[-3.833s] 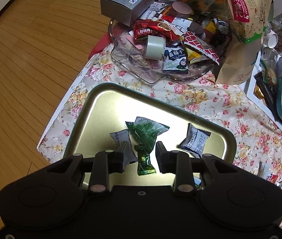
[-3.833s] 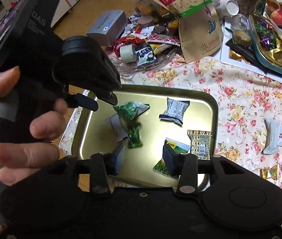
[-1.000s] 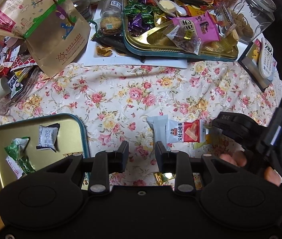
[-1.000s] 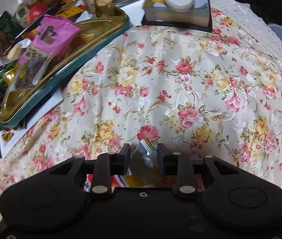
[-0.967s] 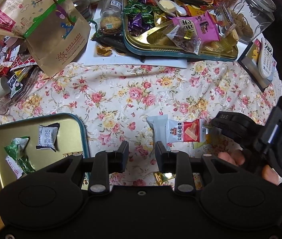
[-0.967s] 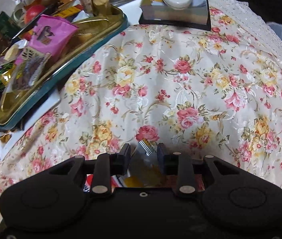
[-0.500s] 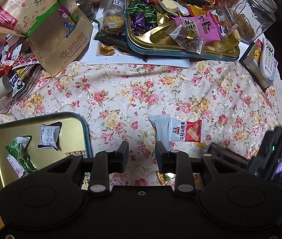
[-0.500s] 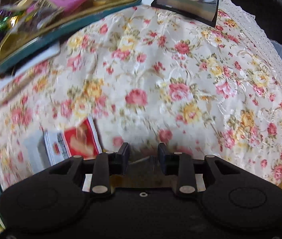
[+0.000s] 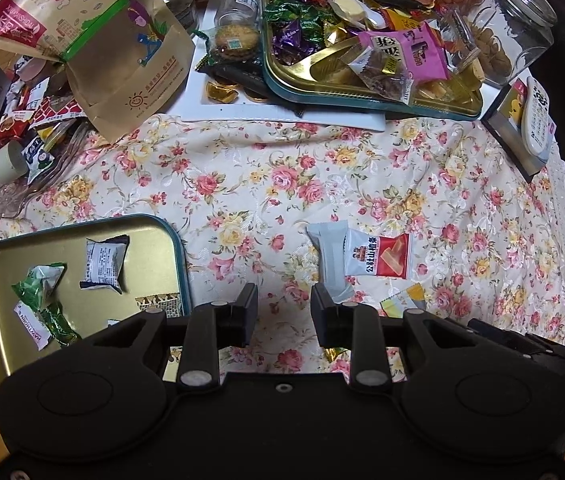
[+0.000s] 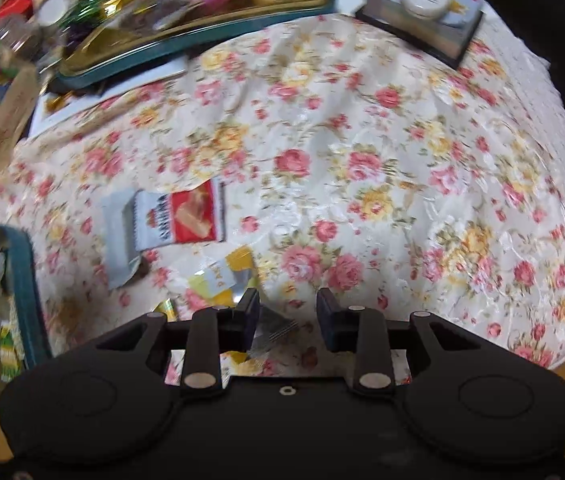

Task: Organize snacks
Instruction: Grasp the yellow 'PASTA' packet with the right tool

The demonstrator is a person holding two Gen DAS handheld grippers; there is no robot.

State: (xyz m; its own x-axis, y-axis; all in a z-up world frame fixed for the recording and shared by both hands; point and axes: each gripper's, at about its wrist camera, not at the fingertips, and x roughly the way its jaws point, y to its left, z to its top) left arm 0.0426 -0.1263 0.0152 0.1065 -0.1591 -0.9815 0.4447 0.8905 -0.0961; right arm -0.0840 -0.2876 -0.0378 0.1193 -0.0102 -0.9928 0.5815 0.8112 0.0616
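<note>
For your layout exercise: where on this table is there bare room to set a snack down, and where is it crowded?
Free: the floral tablecloth between the white board, gold tray and red-and-white snack packet; also cloth right of that packet. Crowded: the candy tray, and the glass dish under the kraft bag.

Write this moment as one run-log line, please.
left gripper: open, empty | right gripper: opening, nothing gripped | red-white packet: on cloth | tray: partly filled
</note>
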